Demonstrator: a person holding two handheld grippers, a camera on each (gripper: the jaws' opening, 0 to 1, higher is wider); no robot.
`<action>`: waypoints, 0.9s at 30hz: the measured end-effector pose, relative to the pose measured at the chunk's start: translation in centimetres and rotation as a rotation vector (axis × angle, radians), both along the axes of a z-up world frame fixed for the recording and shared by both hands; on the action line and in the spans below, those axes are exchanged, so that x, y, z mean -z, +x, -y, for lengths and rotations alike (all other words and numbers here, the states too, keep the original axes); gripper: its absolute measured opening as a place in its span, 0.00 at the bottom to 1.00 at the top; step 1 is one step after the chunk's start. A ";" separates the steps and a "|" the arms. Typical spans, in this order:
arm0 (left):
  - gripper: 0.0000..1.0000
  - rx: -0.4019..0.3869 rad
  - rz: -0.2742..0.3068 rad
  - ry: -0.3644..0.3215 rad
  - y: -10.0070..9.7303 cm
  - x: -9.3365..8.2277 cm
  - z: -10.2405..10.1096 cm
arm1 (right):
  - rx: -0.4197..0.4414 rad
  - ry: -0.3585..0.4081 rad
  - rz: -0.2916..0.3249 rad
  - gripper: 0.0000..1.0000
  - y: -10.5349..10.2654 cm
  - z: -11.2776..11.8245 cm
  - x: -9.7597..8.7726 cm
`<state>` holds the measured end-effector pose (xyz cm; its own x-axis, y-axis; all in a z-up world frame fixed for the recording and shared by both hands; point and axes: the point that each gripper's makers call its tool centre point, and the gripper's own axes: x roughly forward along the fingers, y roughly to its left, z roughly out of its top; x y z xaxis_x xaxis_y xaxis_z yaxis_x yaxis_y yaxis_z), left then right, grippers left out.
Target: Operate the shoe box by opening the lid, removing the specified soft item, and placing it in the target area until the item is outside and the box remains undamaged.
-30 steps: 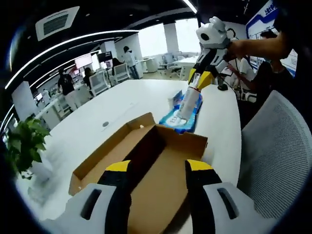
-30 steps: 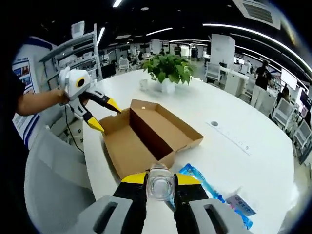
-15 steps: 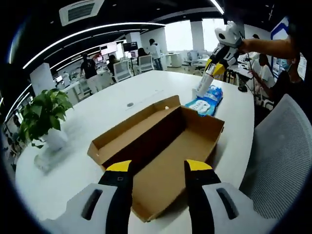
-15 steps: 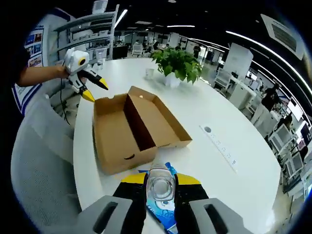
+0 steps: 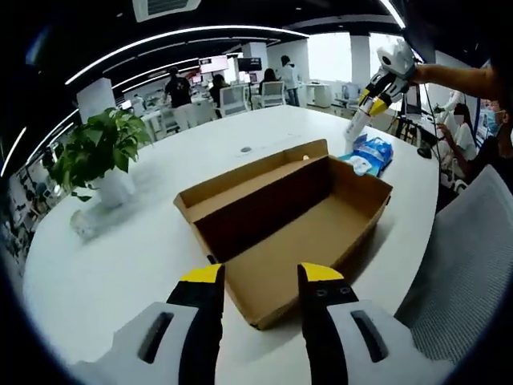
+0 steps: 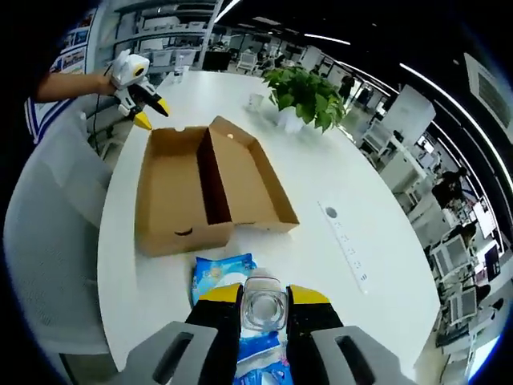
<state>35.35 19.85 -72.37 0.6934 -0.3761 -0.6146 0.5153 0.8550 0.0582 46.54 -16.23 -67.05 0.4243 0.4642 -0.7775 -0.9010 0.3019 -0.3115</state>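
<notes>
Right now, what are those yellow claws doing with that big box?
A person holds a claw in each hand. The cardboard shoe box lies open on the white table, nothing visible inside. The right claw grips a clear bottle above the blue soft pack lying outside the box. The left claw hangs open and empty near the box.

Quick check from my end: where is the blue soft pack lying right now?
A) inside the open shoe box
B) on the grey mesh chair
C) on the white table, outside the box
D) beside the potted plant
C: the blue soft pack lies flat on the white table, apart from the open, empty shoe box, under the right gripper, which is shut on a clear bottle.
</notes>
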 end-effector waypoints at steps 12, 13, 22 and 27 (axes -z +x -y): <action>0.27 -0.150 -0.076 -0.018 -0.9 2.6 -2.6 | -0.061 -0.088 0.010 0.17 1.9 1.0 1.5; 0.27 -0.164 -0.080 -0.023 -1.0 2.8 -2.7 | -0.066 -0.093 0.010 0.17 2.1 1.0 1.6; 0.16 -0.248 -0.112 -0.064 -1.3 3.4 -3.1 | -0.109 -0.141 0.001 0.17 3.4 1.2 2.9; 0.13 -0.284 -0.133 -0.079 -1.0 3.6 -3.2 | -0.125 -0.163 -0.009 0.17 4.0 1.3 3.8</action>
<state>34.33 23.01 -76.00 0.6931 -0.2294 -0.6833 0.2542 0.9649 -0.0661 50.52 -17.48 -70.84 0.3638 0.3802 -0.8503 -0.9314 0.1341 -0.3385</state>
